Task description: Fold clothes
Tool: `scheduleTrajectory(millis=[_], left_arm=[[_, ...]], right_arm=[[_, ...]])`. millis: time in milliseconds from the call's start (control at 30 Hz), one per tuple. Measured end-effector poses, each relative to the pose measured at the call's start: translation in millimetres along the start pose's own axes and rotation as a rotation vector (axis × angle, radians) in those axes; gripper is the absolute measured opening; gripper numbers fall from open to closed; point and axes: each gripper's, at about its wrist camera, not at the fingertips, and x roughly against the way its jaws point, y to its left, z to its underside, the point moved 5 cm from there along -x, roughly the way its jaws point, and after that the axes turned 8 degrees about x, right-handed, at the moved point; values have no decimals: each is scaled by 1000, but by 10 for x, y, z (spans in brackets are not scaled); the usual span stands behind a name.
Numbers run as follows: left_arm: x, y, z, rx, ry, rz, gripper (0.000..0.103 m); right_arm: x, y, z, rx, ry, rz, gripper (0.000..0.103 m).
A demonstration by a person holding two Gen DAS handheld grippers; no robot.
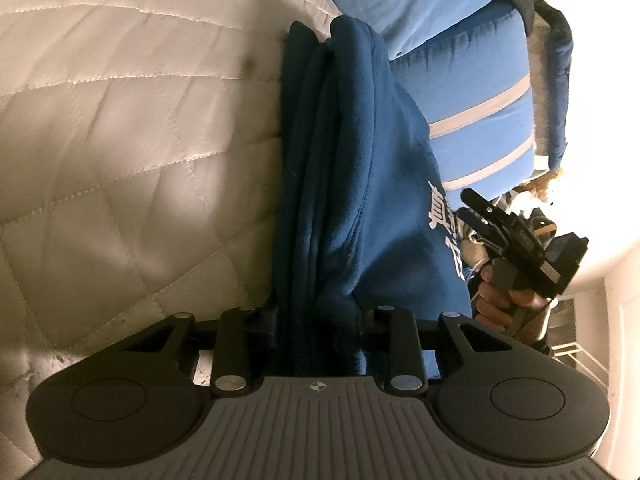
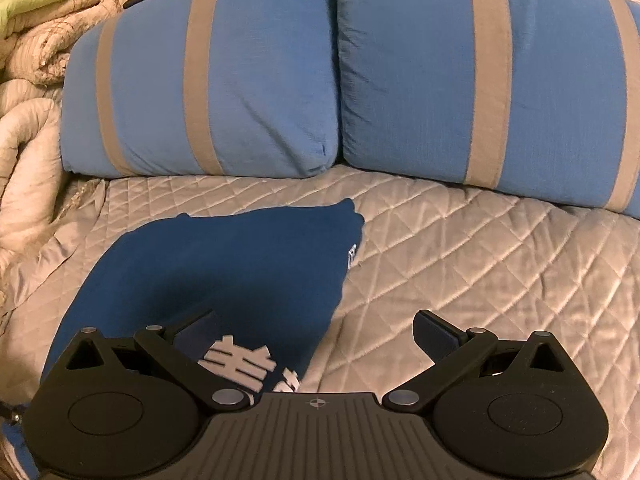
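A dark blue garment (image 1: 352, 160) with white lettering lies folded into a thick bundle on the quilted bedspread (image 1: 120, 120). My left gripper (image 1: 318, 316) is shut on the near end of that bundle, and the cloth fills the gap between its fingers. In the right wrist view the same garment (image 2: 224, 264) spreads flat toward the pillows. My right gripper (image 2: 316, 332) stands open just above it, the left finger over the lettering and the right finger over bare quilt (image 2: 460, 248). The left wrist view shows the right gripper (image 1: 470, 206) beside the garment, held by a hand (image 1: 496, 300).
Two blue pillows with grey stripes (image 2: 208, 92) (image 2: 480, 80) lie across the far side of the bed. Rolled cream and green blankets (image 2: 32, 52) are piled at the far left. Bare quilt stretches to the right of the garment.
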Motion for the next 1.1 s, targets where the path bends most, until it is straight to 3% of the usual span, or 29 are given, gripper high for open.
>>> scheduleTrajectory(millis=[300, 500, 567, 700, 833, 967, 1100], left_arm=[[4, -47, 36, -11, -38, -24, 32], [17, -138, 92, -68, -82, -76, 32], [19, -174, 110, -92, -93, -97, 32], [23, -245, 145, -130, -112, -135, 31], [33, -319, 199, -159, -143, -164, 30], [109, -446, 266, -170, -184, -162, 27], [248, -721, 396, -207, -214, -132, 26]], right_arm=[[-374, -31, -41, -39, 41, -23, 103], [-659, -195, -15, -200, 87, -237, 102], [-786, -282, 17, -305, 117, -332, 88], [-1081, -398, 156, -500, 210, -472, 70], [-1185, -384, 233, -569, 180, -492, 48], [-1025, -326, 175, -541, 123, -475, 28], [-786, -277, 47, -494, 64, -468, 24]])
